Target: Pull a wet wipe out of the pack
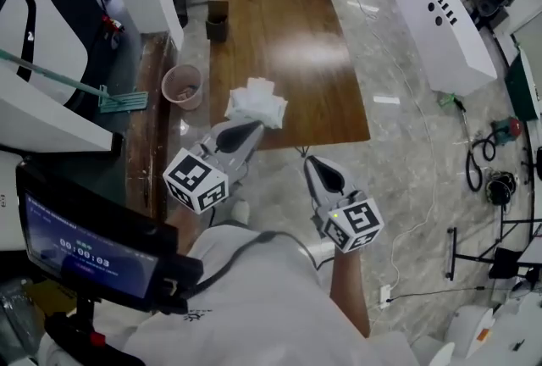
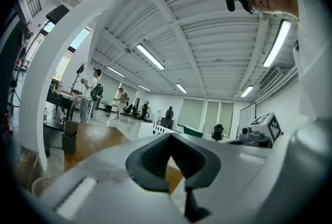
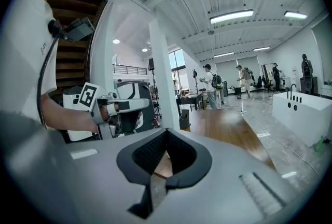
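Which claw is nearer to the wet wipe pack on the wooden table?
Left. The left claw sits right at the near side of the wet wipe pack; the right claw is farther back, off the near edge of the table.

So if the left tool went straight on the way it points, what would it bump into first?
Probably the wipes pack on the table: in the head view the left tool points right at it, close by. Height is unclear, so it might pass over.
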{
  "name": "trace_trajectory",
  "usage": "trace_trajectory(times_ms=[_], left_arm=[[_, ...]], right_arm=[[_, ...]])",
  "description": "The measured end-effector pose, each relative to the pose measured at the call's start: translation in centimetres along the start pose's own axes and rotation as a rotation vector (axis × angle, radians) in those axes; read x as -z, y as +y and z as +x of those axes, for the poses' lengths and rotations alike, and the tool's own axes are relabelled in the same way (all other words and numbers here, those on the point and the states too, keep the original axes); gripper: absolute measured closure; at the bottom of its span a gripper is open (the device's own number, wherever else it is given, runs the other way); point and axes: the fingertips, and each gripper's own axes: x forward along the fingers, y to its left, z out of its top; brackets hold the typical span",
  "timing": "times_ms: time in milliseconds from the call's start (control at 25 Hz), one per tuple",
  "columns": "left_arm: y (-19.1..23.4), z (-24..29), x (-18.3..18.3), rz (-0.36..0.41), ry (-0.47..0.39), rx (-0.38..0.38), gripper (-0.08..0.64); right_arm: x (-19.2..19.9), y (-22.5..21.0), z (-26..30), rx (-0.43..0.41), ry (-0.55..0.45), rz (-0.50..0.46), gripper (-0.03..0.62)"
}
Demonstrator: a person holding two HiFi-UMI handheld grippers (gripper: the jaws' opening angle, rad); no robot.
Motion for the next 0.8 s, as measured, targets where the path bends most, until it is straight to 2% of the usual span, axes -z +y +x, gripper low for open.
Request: trace_trajectory(times_ms=[200, 360, 600, 720, 800], left_arm=[[-0.4, 0.4, 0.4, -0.014, 0.021, 0.037, 0.558], [-0.2, 0.5, 0.2, -0.01, 0.031, 0.023, 0.558], [1.3, 1.0, 0.8, -0.052, 0.045, 0.036, 0.558], [1.7, 0.6, 1.4, -0.09, 0.045, 0.039, 0.558], [2.5, 0.6, 2.2, -0.087, 0.06, 0.02, 0.558]], right_arm=[[0.0, 0.3, -0.3, 0.009, -0.001, 0.004, 0.584], [-0.3, 0.4, -1.0, 0.029, -0.004, 0.01, 0.584], [0.1, -1.6, -0.4, 0.064, -0.029, 0.076, 0.584], [0.1, -1.8, 0.4, 0.046, -0.034, 0.083, 0.584], [0.3, -2.1, 1.7, 0.015, -0.035, 0.072, 0.584]])
